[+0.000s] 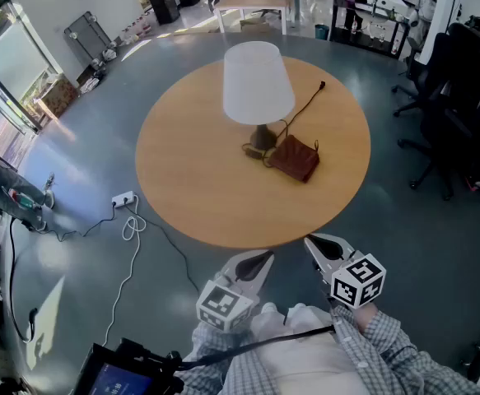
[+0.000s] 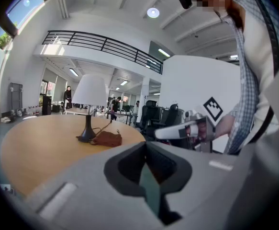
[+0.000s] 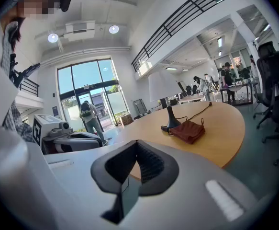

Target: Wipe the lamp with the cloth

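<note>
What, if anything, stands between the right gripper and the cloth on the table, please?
Nothing visible does: only bare table lies between the right gripper and the cloth, which sits beside the base of the lamp.

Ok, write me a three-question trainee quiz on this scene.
1. True or false: the cloth lies on the table beside the base of the lamp.
2. The left tool and right tool are: A) both shut and empty; B) both shut on the cloth; C) both open.
3. Fill in: the lamp's shade is ___ in colour.
Key: 1 true; 2 A; 3 white.
</note>
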`<act>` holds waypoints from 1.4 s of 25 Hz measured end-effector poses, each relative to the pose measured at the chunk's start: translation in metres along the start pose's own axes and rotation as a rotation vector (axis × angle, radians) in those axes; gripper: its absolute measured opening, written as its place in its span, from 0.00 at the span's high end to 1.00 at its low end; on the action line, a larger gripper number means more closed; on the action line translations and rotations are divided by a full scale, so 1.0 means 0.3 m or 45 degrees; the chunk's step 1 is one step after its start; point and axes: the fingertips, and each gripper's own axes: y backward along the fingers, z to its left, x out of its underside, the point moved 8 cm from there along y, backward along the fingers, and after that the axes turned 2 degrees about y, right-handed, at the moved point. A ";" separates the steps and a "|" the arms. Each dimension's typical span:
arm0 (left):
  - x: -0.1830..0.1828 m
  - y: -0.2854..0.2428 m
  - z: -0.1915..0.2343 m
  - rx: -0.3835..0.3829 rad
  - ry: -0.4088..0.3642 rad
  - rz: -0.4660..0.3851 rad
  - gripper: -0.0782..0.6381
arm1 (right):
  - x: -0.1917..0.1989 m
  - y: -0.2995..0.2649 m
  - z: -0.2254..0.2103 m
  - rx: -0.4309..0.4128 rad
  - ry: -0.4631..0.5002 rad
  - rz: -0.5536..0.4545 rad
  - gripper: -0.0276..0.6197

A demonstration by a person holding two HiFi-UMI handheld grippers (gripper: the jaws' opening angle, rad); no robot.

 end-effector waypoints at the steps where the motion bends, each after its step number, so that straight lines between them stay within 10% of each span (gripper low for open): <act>1: 0.000 0.001 0.000 0.000 0.002 0.000 0.88 | 0.001 0.000 -0.001 0.000 -0.004 0.001 0.95; 35: -0.038 -0.093 -0.100 -0.096 -0.027 -0.038 0.88 | -0.005 0.138 -0.137 -0.033 -0.043 -0.018 0.95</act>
